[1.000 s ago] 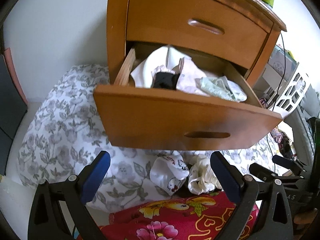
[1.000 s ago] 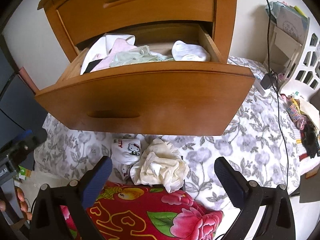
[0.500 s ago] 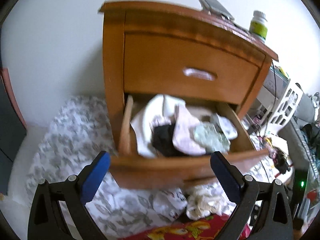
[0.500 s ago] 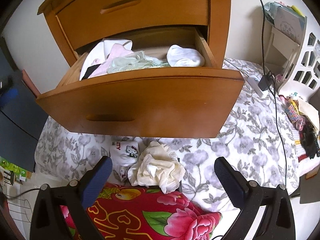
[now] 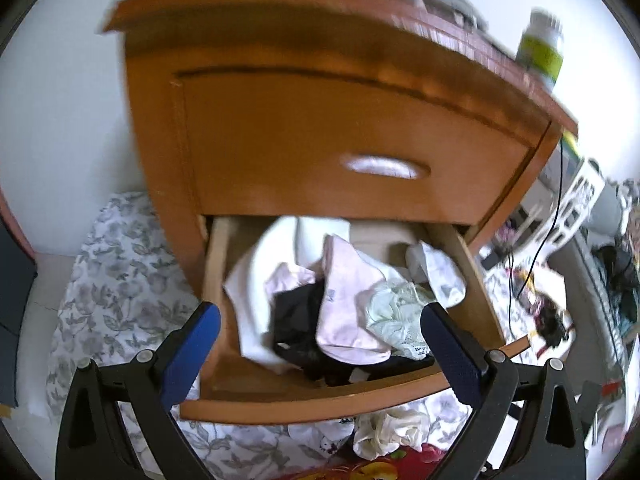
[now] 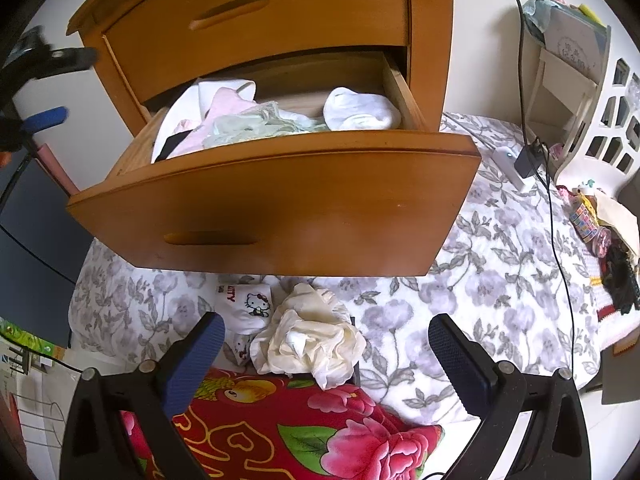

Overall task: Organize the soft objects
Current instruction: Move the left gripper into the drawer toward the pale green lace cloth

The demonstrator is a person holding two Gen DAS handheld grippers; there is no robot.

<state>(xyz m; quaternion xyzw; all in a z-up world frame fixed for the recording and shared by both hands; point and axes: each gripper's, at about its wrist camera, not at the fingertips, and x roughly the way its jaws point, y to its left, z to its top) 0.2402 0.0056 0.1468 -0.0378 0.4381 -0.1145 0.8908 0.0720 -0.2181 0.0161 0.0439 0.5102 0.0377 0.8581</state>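
The wooden nightstand's lower drawer (image 6: pixel 280 216) stands pulled out, filled with soft garments: a pink one (image 5: pixel 344 300), a black one (image 5: pixel 296 316), pale green lace (image 5: pixel 400 312) and a rolled white sock (image 6: pixel 360 110). On the floral bedding below lie a crumpled cream cloth (image 6: pixel 312 340) and a white cartoon-print garment (image 6: pixel 248 304). My left gripper (image 5: pixel 320 340) is open, raised above the drawer's contents, holding nothing. My right gripper (image 6: pixel 326 356) is open and empty, low over the cream cloth. The left gripper also shows at the right wrist view's far left (image 6: pixel 36 92).
The closed upper drawer (image 5: pixel 360 148) sits above the open one. A green-labelled bottle (image 5: pixel 540 50) stands on the nightstand top. A red flowered blanket (image 6: pixel 288 428) lies in front. A white openwork basket (image 6: pixel 600 128), a cable and a charger (image 6: pixel 528 160) are to the right.
My left gripper has risen from below the drawer front to above the open drawer, looking down into the clothes. The right gripper moved back and up slightly; nothing was grasped.
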